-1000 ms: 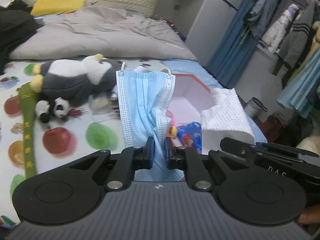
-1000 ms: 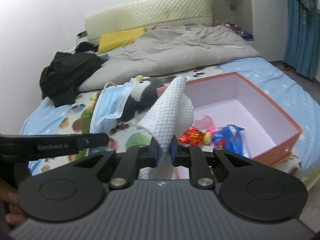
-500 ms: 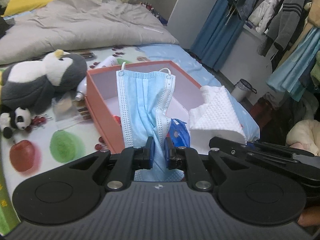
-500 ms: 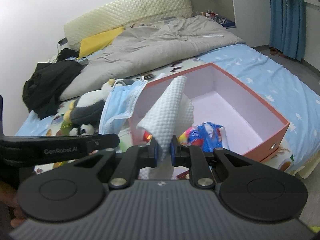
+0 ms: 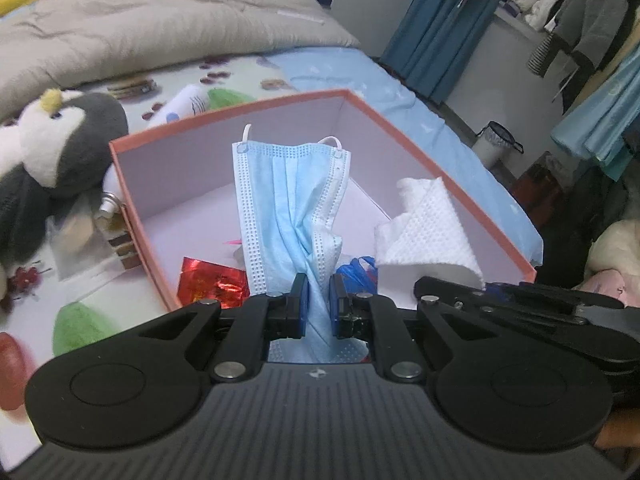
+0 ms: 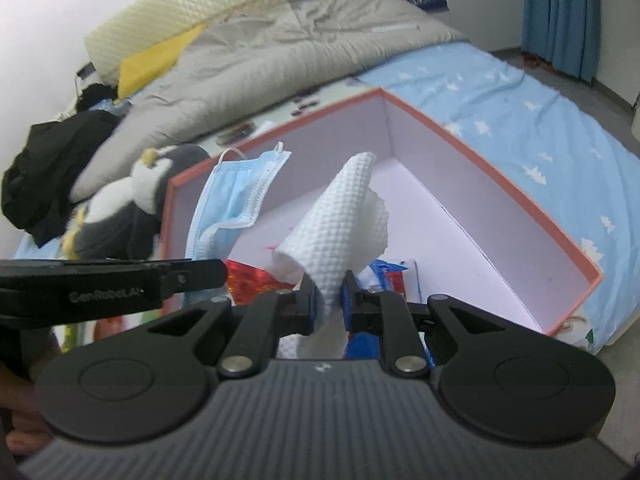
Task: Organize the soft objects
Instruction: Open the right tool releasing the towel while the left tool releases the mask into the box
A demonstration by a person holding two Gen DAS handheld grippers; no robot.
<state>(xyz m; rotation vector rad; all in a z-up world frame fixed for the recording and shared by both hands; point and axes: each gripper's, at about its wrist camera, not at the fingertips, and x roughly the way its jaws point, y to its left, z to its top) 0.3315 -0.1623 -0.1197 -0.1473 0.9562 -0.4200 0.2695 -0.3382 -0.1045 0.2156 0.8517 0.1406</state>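
My left gripper [image 5: 319,295] is shut on a blue face mask [image 5: 288,204] and holds it upright over the near side of an open pink box [image 5: 240,110]. My right gripper [image 6: 327,293] is shut on a white textured cloth [image 6: 344,216] and holds it over the same box [image 6: 472,152]. The cloth also shows in the left wrist view [image 5: 428,232], and the mask in the right wrist view [image 6: 236,192]. A red foil item [image 5: 212,282] and a blue bag [image 5: 358,274] lie in the box.
A grey and white penguin plush [image 5: 48,152] lies left of the box on the fruit-print sheet. A grey duvet [image 5: 160,28] covers the far bed. Black clothes [image 6: 44,168] sit at far left. A bin [image 5: 494,140] and hanging clothes [image 5: 580,32] stand right of the bed.
Both grippers have moved forward and toward the box, each still holding its item. The box now fills the middle of both views and the plush has slid to the left.
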